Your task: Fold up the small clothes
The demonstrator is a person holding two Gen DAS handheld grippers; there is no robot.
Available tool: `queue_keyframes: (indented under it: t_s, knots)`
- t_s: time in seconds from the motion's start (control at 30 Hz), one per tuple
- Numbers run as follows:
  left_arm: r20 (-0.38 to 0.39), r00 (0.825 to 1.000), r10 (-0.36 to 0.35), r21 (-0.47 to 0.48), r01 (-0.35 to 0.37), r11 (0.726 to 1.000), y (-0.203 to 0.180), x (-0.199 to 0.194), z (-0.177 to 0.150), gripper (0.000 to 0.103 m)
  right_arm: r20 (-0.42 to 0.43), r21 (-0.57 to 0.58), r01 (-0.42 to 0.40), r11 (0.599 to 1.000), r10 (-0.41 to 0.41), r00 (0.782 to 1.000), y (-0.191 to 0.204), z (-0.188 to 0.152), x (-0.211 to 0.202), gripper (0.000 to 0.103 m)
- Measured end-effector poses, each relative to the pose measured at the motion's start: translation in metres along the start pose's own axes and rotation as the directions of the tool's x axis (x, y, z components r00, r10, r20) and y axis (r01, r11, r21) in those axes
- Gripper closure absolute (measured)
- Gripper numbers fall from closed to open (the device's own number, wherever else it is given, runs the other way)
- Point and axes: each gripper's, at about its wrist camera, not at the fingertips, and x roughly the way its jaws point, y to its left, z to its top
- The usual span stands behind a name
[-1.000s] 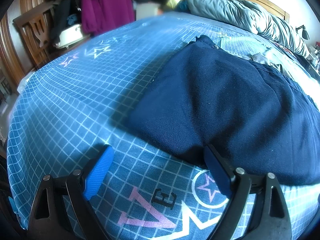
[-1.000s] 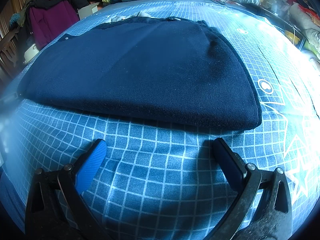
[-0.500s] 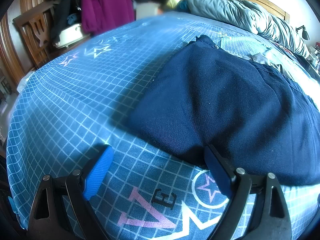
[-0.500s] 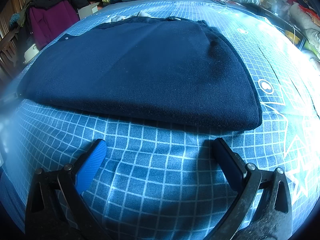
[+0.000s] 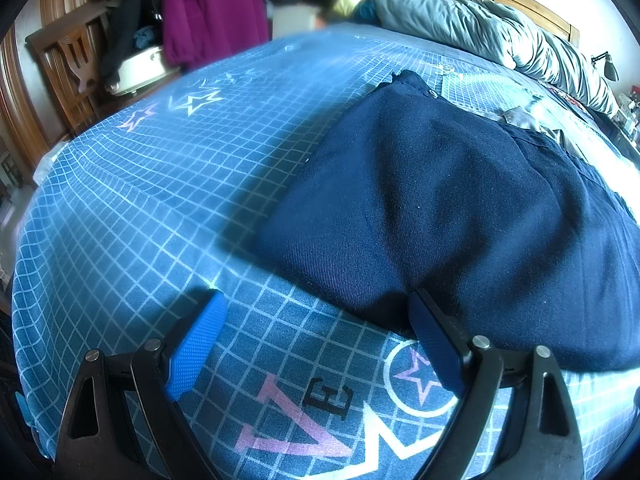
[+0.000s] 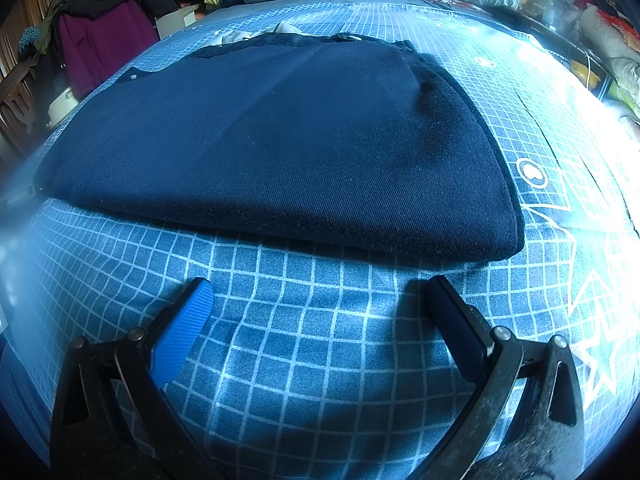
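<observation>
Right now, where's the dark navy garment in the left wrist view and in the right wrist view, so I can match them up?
Left wrist view: the navy garment fills the right half, its near edge against the right fingertip of the open left gripper.
Right wrist view: it spans the upper middle, clear of the open right gripper.
Shared landmark: the purple jacket at upper left in both.

"E" on bedsheet (image 5: 120, 184)
</observation>
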Motion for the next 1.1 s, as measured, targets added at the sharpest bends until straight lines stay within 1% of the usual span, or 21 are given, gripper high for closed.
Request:
queue_keyframes:
  t_s: [1.1]
  knots:
    - [-0.002,1.0,-0.011,-0.011,0.011,1.0,-0.0041,-0.0039,-0.0018,0.01,0.0,0.0,-0.002,1.0,0.002,1.0,-0.0003,0.0005,0.0013,0.0]
